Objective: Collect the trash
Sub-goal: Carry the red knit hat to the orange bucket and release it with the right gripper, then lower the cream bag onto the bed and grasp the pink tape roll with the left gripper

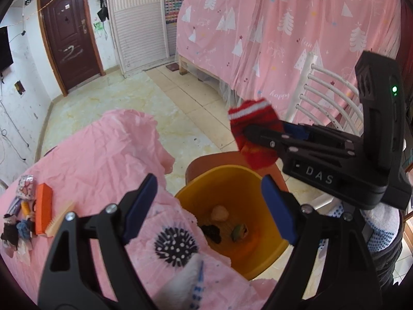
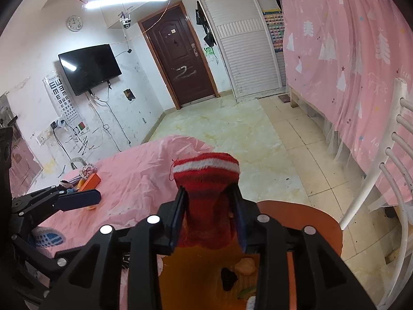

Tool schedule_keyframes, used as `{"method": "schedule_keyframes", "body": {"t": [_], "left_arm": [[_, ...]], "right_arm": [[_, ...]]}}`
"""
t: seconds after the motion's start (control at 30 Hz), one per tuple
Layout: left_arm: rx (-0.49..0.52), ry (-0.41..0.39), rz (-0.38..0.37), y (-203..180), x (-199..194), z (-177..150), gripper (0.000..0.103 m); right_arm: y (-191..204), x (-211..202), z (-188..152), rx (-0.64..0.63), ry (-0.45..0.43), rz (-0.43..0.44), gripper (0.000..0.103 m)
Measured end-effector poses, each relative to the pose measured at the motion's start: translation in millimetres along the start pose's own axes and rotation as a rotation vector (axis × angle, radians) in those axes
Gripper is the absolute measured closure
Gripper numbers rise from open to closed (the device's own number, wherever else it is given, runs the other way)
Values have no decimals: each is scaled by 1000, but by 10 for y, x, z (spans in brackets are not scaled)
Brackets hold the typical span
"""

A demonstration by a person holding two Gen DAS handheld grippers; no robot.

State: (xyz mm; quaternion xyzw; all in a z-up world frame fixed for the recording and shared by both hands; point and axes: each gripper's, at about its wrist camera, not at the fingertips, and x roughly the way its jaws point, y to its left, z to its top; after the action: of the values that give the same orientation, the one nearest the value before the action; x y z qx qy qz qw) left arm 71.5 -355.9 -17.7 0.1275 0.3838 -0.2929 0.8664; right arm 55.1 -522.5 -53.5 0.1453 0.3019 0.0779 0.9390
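Note:
My right gripper (image 2: 209, 201) is shut on a red knitted sock with a white stripe (image 2: 206, 178) and holds it above the yellow bin (image 2: 191, 279). In the left wrist view the sock (image 1: 251, 131) hangs over the far rim of the bin (image 1: 260, 255). The bin holds a pale lump (image 1: 219, 213), a black scrap (image 1: 211, 232) and a green wrapper (image 1: 238, 231). My left gripper (image 1: 209, 206) is open and empty, just above the bin's near left rim. It shows at the left edge of the right wrist view (image 2: 77, 200).
A table with a pink cloth (image 1: 103, 155) lies left of the bin. On its far end lie an orange box (image 1: 42, 211), a wooden brush (image 1: 60, 218) and several small scraps (image 1: 15, 230). A white chair (image 1: 327, 98) and a pink curtain (image 1: 284, 31) stand at right.

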Motion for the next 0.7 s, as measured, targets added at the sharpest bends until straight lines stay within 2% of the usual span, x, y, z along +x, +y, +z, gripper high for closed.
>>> {"method": "schedule_keyframes", "body": {"t": [0.03, 0.13, 0.37, 0.57, 0.7], "left_arm": [[-6, -11, 3, 36, -46, -3, 24], [-36, -43, 8, 186, -208, -35, 21], [-129, -118, 32, 707, -590, -151, 21], [-196, -180, 47, 1167, -922, -274, 21], [-241, -211, 85, 1504, -1108, -360, 21]], "right_arm": [[29, 6, 11, -3, 2, -2, 65], [134, 11, 40, -10, 5, -12, 54], [608, 9, 201, -66, 4, -1, 44], [1269, 158, 330, -159, 29, 18, 40], [1691, 327, 345, -209, 59, 33, 39]]}}
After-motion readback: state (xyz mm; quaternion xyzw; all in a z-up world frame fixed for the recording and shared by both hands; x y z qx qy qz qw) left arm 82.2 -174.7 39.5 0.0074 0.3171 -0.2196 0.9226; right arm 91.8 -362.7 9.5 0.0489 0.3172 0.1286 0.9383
